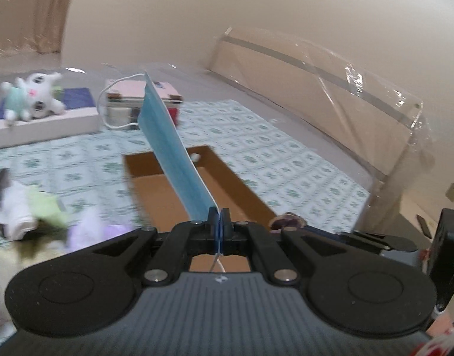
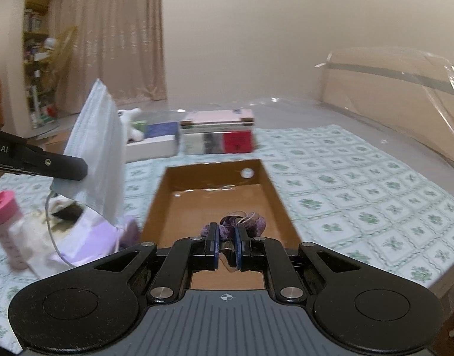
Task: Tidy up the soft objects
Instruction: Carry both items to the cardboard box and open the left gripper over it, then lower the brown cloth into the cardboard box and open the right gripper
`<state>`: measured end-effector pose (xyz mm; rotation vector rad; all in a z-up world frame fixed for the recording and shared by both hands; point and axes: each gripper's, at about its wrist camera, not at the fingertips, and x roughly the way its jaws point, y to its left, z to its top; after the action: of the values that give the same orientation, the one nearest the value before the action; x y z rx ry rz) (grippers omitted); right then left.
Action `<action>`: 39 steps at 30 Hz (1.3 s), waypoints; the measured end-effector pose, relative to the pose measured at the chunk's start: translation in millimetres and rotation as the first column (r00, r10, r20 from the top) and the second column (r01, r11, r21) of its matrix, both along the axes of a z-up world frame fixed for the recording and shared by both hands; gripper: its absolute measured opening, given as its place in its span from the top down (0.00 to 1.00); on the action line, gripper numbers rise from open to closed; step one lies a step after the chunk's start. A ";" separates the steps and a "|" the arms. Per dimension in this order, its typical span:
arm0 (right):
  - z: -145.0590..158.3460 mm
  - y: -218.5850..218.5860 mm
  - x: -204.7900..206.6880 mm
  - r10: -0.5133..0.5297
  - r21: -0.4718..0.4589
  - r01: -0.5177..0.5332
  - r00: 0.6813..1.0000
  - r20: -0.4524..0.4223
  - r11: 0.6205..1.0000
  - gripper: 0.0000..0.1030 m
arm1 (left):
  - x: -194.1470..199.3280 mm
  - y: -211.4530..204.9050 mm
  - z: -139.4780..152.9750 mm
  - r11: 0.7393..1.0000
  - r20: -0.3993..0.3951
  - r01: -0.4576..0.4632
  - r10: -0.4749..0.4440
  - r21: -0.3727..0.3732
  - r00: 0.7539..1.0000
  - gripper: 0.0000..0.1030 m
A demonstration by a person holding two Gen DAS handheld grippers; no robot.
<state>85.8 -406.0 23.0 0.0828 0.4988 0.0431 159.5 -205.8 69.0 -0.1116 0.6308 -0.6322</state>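
The setting is a room in a home, indicated by full-length curtains (image 2: 114,38), a cluttered bookshelf (image 2: 37,50), a plastic-wrapped headboard (image 1: 315,77), a green-patterned cloth (image 2: 360,184) and a plush toy (image 1: 34,95) on a box.

Dim warm light; motion blur; fisheye-bent edges.

On the side of your left tool (image 2: 69,167), where it enters the right wrist view from the left edge, you can read the cut-off letters "oot.AI" in white. The markings on the pink bottle (image 2: 7,231) and on the boxes at the back are too blurred for you to read.
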 end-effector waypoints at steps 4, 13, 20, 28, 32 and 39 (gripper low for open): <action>-6.9 -15.1 10.7 -0.024 0.003 0.024 1.000 -0.019 1.000 0.90 | 17.0 -29.8 -14.7 0.999 -0.036 0.041 -0.041 -0.002 0.999 1.00; -22.3 -24.2 34.9 -0.025 0.016 0.026 0.998 -0.057 1.000 0.90 | 42.5 -50.2 -65.0 0.997 -0.144 0.045 -0.035 0.069 0.989 0.85; -35.2 -21.0 47.9 0.001 0.041 0.002 0.996 -0.085 0.999 0.90 | 32.8 -24.6 -67.4 0.997 -0.130 -0.026 0.035 0.072 0.991 0.83; -39.0 -19.8 55.0 0.018 0.062 -0.012 0.996 -0.089 0.998 0.90 | 15.4 -6.7 -66.3 0.996 -0.130 -0.060 0.069 0.068 0.989 0.82; -42.6 -21.3 56.6 0.032 0.088 -0.023 0.994 -0.102 0.996 0.58 | 7.8 1.0 -65.6 0.995 -0.125 -0.076 0.084 0.068 0.989 0.82; -39.5 -17.5 43.5 0.020 0.092 -0.010 0.994 -0.110 0.996 0.44 | -5.0 15.9 -62.5 0.991 -0.110 -0.108 0.116 0.080 0.987 0.81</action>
<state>129.2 -423.5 -16.6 0.1719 0.6082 0.0763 154.6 -189.9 6.5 -0.1145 0.7524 -0.4957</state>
